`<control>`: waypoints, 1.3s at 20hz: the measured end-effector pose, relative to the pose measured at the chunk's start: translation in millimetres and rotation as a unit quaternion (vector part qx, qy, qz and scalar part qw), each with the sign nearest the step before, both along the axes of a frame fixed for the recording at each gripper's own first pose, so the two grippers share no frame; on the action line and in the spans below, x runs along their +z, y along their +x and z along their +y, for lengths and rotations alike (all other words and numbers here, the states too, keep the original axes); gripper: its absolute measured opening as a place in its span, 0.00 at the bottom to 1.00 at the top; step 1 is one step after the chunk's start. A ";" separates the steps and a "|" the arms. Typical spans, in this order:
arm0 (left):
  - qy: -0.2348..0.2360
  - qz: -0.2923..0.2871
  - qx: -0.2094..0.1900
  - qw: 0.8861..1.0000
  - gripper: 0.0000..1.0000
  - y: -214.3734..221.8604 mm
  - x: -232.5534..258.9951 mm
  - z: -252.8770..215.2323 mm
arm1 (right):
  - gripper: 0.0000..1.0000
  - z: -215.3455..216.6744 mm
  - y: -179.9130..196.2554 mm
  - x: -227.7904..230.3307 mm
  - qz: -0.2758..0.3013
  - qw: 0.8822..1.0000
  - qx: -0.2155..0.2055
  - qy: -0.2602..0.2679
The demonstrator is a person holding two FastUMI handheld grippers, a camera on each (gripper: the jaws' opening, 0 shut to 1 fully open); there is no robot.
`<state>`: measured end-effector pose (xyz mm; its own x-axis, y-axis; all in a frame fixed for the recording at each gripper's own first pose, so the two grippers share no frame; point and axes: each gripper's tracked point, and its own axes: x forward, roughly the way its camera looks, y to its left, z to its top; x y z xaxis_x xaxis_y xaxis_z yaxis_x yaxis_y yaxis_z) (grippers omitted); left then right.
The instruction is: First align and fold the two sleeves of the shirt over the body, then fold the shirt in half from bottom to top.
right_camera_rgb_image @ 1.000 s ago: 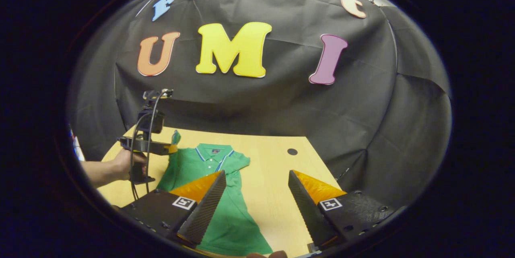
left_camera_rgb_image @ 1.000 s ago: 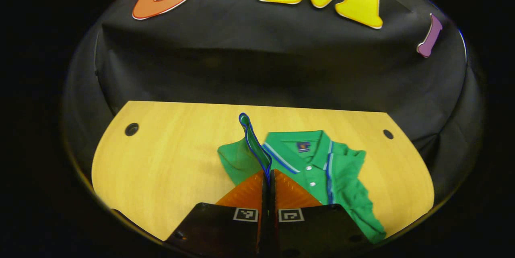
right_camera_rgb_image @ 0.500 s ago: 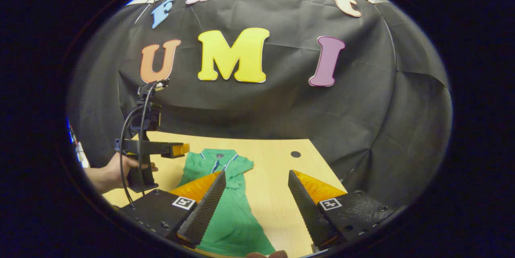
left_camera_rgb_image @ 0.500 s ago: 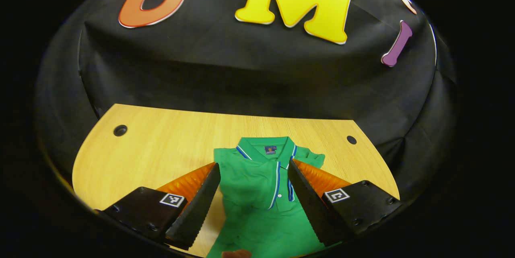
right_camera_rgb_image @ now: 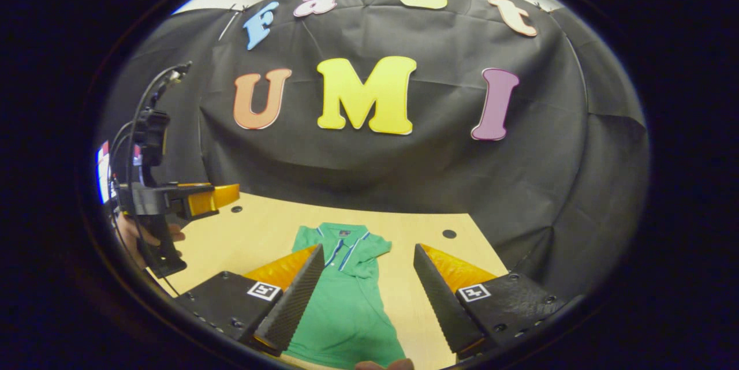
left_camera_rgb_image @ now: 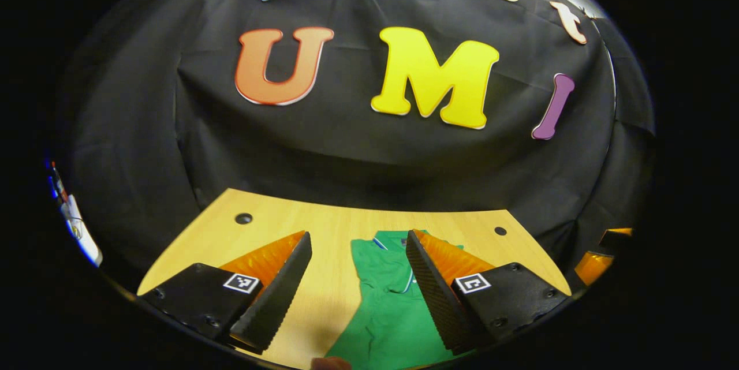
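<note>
shirt (right_camera_rgb_image: 346, 301): green polo lying flat on the wooden tabletop (right_camera_rgb_image: 265, 231), collar toward the booth wall, sleeves lying over the body | left gripper (left_camera_rgb_image: 358, 283): jaws spread wide, holding nothing, raised above the shirt | right gripper (right_camera_rgb_image: 366, 295): jaws spread wide, holding nothing, above the shirt's lower half

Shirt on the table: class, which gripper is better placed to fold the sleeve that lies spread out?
Probably the right. The right gripper is open with the spread sleeve ahead between its fingers; the left gripper is held off beyond the other side of the shirt.
</note>
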<state>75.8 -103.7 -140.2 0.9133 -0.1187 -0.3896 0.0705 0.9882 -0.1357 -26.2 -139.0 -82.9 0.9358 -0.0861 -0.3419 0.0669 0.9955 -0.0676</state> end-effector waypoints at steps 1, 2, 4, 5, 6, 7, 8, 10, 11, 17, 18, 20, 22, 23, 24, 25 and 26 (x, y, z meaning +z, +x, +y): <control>0.004 -0.011 0.000 1.000 1.00 -14.4 6.8 4.9 | 0.96 0.9 -4.9 -1.1 -0.004 1.000 0.007 -0.005; 0.007 -0.017 0.001 1.000 1.00 -29.4 10.9 10.4 | 0.95 1.2 -10.6 -2.5 -0.007 1.000 0.014 -0.010; 0.011 -0.013 0.002 1.000 1.00 -56.1 9.5 19.0 | 0.95 -3.7 -23.2 -10.5 -0.003 1.000 0.020 -0.014; 0.013 -0.009 0.006 1.000 1.00 -67.9 5.6 23.8 | 0.95 -5.3 -30.4 -13.6 -0.002 1.000 0.023 -0.010; 0.014 -0.007 0.008 1.000 1.00 -79.5 2.8 29.1 | 0.95 -6.0 -36.7 -16.5 0.000 1.000 0.024 -0.003; 0.014 -0.004 0.009 1.000 1.00 -90.5 -1.7 31.9 | 0.95 -10.7 -42.3 -22.4 0.004 1.000 0.021 -0.004; 0.012 0.003 0.009 1.000 1.00 -101.2 -8.8 35.5 | 0.95 -17.9 -46.4 -30.5 0.015 1.000 0.012 -0.012; 0.008 0.017 0.010 1.000 1.00 -120.0 -21.0 41.5 | 0.96 -18.7 -57.0 -50.3 0.039 0.999 0.013 -0.008; 0.005 0.027 0.008 1.000 1.00 -128.5 -29.1 42.3 | 0.95 -19.3 -62.3 -58.4 0.047 0.999 0.013 -0.002; 0.009 0.111 -0.024 0.993 1.00 -182.1 -98.9 39.6 | 0.95 -18.9 -100.3 -132.7 0.123 0.992 0.021 0.013; 0.009 0.125 -0.032 0.992 1.00 -191.1 -109.3 36.6 | 0.95 -18.5 -106.2 -143.1 0.135 0.991 0.023 0.015; 0.002 0.167 -0.044 0.985 1.00 -216.2 -136.7 30.9 | 0.95 -17.3 -116.9 -165.0 0.157 0.987 0.025 0.019; -0.011 0.205 -0.049 0.977 1.00 -235.2 -158.2 26.1 | 0.95 -21.7 -126.2 -184.4 0.183 0.983 0.023 0.017; -0.010 0.219 -0.051 0.974 1.00 -240.8 -168.3 25.2 | 0.95 -25.2 -130.3 -191.9 0.193 0.981 0.019 0.019; -0.007 0.230 -0.055 0.972 1.00 -245.6 -176.6 24.0 | 0.95 -27.8 -131.9 -197.9 0.202 0.979 0.014 0.022; -0.005 0.243 -0.058 0.968 1.00 -250.9 -185.5 23.5 | 0.95 -31.8 -135.5 -205.8 0.210 0.977 0.009 0.024; -0.004 0.264 -0.059 0.963 1.00 -257.0 -197.5 23.8 | 0.95 -37.4 -137.8 -212.8 0.220 0.975 0.004 0.022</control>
